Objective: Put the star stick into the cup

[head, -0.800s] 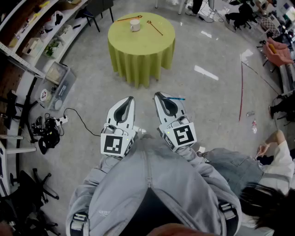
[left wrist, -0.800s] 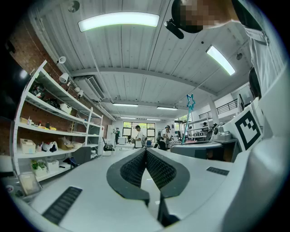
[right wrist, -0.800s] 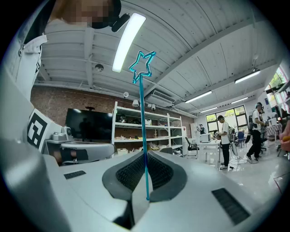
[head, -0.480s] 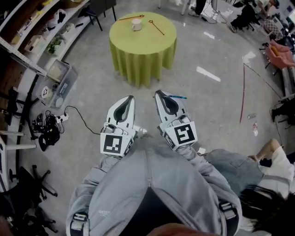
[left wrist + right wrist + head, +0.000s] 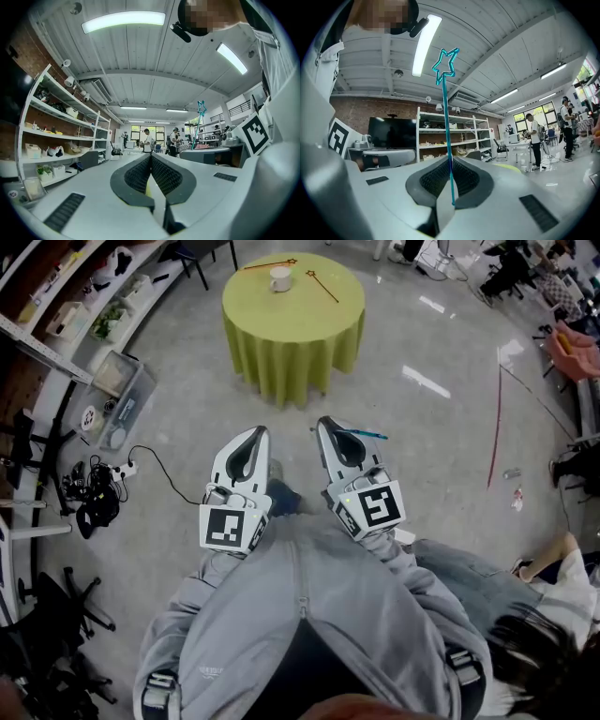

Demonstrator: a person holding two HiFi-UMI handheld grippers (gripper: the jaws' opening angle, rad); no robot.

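A round table under a yellow-green cloth (image 5: 292, 329) stands far ahead on the floor. On it are a white cup (image 5: 279, 278) and two thin star sticks, one behind the cup (image 5: 269, 264) and one to its right (image 5: 325, 285). My right gripper (image 5: 324, 424) is shut on a blue star stick (image 5: 449, 140), whose star (image 5: 445, 63) points up in the right gripper view. In the head view the stick (image 5: 364, 434) juts out to the right. My left gripper (image 5: 257, 432) is held beside the right one. Its jaws (image 5: 151, 157) are shut with nothing between them.
Shelving with boxes runs along the left wall, with a clear plastic bin (image 5: 117, 395) and a tangle of cables (image 5: 98, 495) on the floor below. A seated person (image 5: 553, 568) is at the lower right. A red line (image 5: 494, 418) crosses the grey floor.
I have come a little closer to the table, and a foot now shows between the grippers. Both grippers keep their pose, the right one still holding the stick.
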